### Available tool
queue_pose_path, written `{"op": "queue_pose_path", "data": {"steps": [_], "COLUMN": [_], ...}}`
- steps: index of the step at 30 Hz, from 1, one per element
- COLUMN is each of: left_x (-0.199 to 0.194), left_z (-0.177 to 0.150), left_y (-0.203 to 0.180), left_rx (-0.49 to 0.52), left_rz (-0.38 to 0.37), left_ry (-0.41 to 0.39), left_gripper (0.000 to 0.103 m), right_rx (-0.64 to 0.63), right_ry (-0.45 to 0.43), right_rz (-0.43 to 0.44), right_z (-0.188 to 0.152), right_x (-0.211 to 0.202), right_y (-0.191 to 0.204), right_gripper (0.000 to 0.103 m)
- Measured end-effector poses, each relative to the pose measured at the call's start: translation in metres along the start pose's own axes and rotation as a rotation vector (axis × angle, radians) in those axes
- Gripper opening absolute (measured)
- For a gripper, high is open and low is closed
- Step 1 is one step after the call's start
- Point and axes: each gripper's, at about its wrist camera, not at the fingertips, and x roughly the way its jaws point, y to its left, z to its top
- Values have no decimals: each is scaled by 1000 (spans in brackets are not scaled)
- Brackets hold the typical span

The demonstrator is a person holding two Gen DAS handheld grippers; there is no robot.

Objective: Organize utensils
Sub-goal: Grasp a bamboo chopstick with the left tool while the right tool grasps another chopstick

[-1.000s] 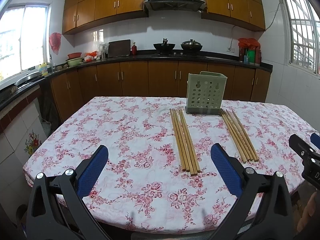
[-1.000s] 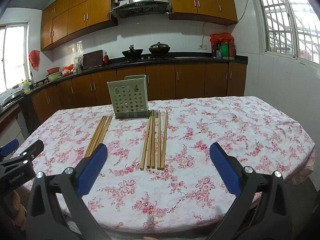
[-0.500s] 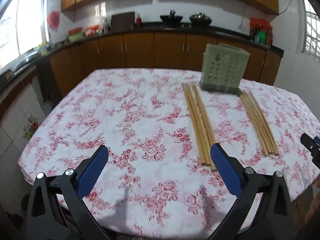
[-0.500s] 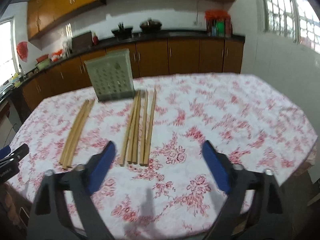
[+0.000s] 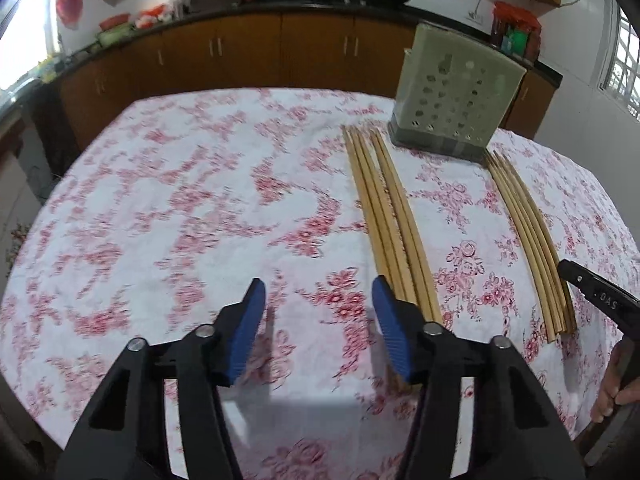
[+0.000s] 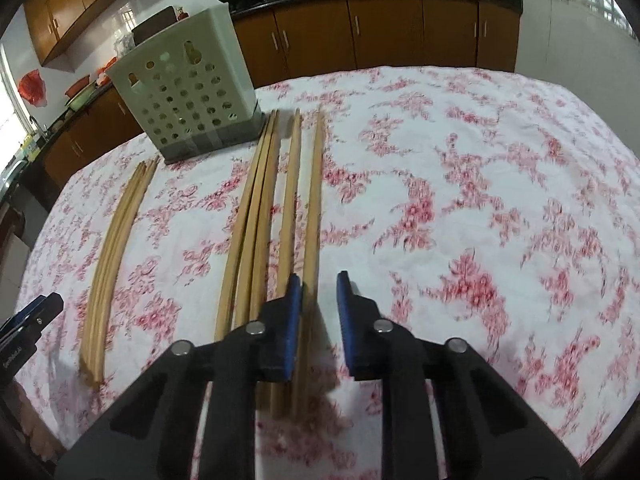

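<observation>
A pale green perforated utensil holder (image 5: 454, 96) stands at the table's far side; it also shows in the right wrist view (image 6: 188, 88). Two groups of wooden chopsticks lie in front of it: a left group (image 5: 390, 224) (image 6: 116, 240) and a right group (image 5: 528, 236) (image 6: 272, 216). My left gripper (image 5: 318, 300) is open, low over the cloth, its right finger beside the left group's near ends. My right gripper (image 6: 318, 292) is partly open, its jaws either side of the rightmost chopstick (image 6: 314, 200) of the right group.
The table has a red floral cloth (image 5: 180, 208). Kitchen cabinets (image 5: 248, 52) and a counter with woks stand behind it. The right gripper's tip (image 5: 596, 296) shows at the left view's right edge; the left gripper's tip (image 6: 28, 320) shows at the right view's left edge.
Both grippers have dropped and moved forward toward the chopsticks' near ends. Both have narrowed their jaws, the right one far more than the left.
</observation>
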Motion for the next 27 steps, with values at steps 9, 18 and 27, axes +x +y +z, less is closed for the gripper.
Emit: {"op": "queue_pose_path", "data": {"steps": [9, 18, 27], "left_x": [18, 18, 34], "left_z": [2, 8, 13], "left_y": [-14, -24, -19], "left_rx": [31, 48, 41], "left_rz": [-74, -119, -68], "left_ry": [54, 53, 79], "left_gripper": [31, 26, 8], "right_rx": [-1, -19, -32], "right_ry": [-23, -33, -32], "right_rz": [-27, -40, -42], "right_z": [4, 2, 1], "right_x": [2, 1, 1], "right_y": [-9, -7, -6], "right_gripper": [8, 8, 8]}}
